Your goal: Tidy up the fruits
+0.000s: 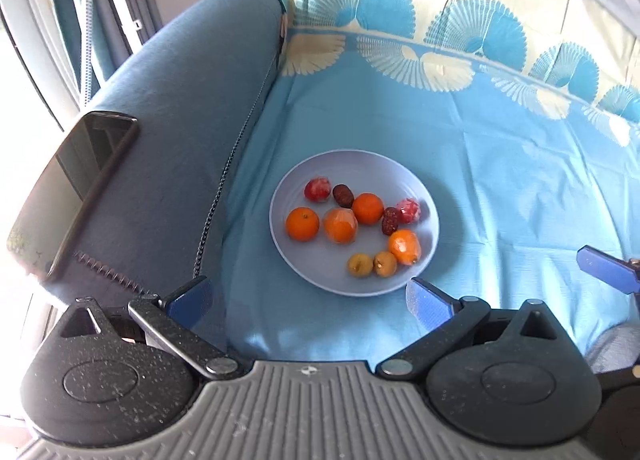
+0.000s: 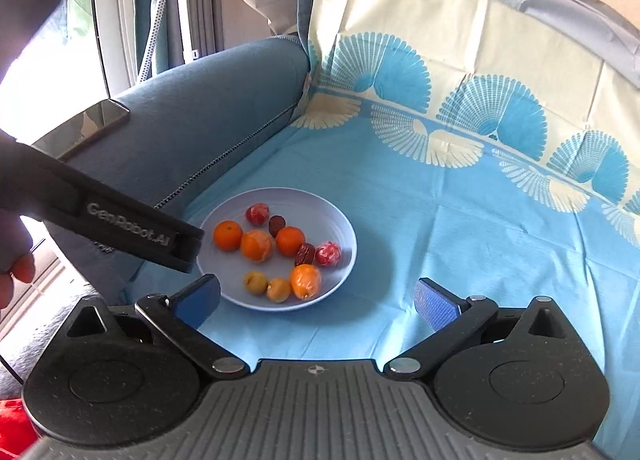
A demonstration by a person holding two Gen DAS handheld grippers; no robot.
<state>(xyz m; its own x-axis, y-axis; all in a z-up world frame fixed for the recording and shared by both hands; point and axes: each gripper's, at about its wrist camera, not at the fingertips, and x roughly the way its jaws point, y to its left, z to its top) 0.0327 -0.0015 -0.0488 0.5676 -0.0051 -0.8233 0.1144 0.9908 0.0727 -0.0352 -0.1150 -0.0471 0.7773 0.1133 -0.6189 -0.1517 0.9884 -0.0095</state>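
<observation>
The fruits (image 1: 352, 226) lie together in the pale plate (image 1: 288, 260) on the blue cloth (image 1: 500, 188) (beside the sofa arm (image 1: 180, 132)). The left gripper (image 1: 310, 298) and right gripper (image 2: 318, 300) hover above with jaws spread wide, holding nothing.

**Plate of fruit on a blue cloth, seen past an open gripper**

The right gripper (image 2: 316, 302) fills the near edge, its blue-padded jaws spread wide with nothing between them. Just beyond its left jaw sits a pale blue plate (image 2: 344, 220) on a light blue cloth (image 2: 460, 244) with fan patterns. The plate holds nine small fruits: orange, red, dark brown and yellow. From the left, the left gripper (image 2: 182, 250), black with raised lettering, reaches over the plate's near-left rim. A phone (image 2: 86, 128) lies on the blue sofa arm (image 2: 208, 108) at far left.
</observation>
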